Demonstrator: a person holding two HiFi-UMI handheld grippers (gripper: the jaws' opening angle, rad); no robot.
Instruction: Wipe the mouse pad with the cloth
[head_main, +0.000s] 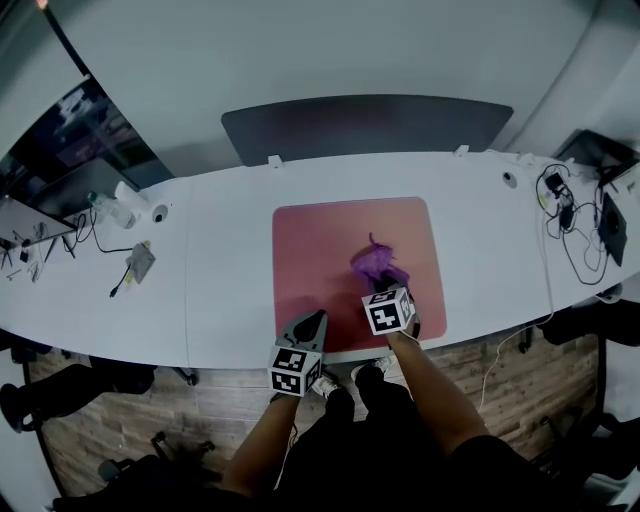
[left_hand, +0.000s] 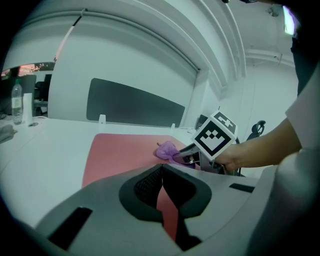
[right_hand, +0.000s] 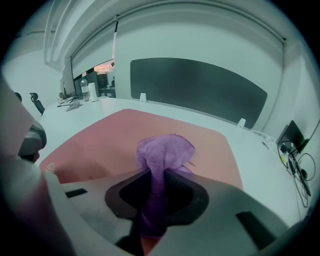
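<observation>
A pink mouse pad (head_main: 330, 250) lies on the white desk (head_main: 220, 260) in front of me. My right gripper (head_main: 383, 287) is shut on a purple cloth (head_main: 377, 263), which bunches out ahead of the jaws onto the right part of the pad. In the right gripper view the cloth (right_hand: 159, 165) runs up between the jaws over the mouse pad (right_hand: 105, 140). My left gripper (head_main: 312, 322) hovers at the pad's near edge, left of the right one, with its jaws closed and nothing between them. The left gripper view shows the cloth (left_hand: 167, 150) and the pad (left_hand: 120, 150).
A dark divider panel (head_main: 365, 125) stands behind the desk. A bottle (head_main: 108, 210), a small round device (head_main: 160, 213) and cables lie at the left; more cables and devices (head_main: 575, 215) lie at the right. The desk's near edge runs just below the pad.
</observation>
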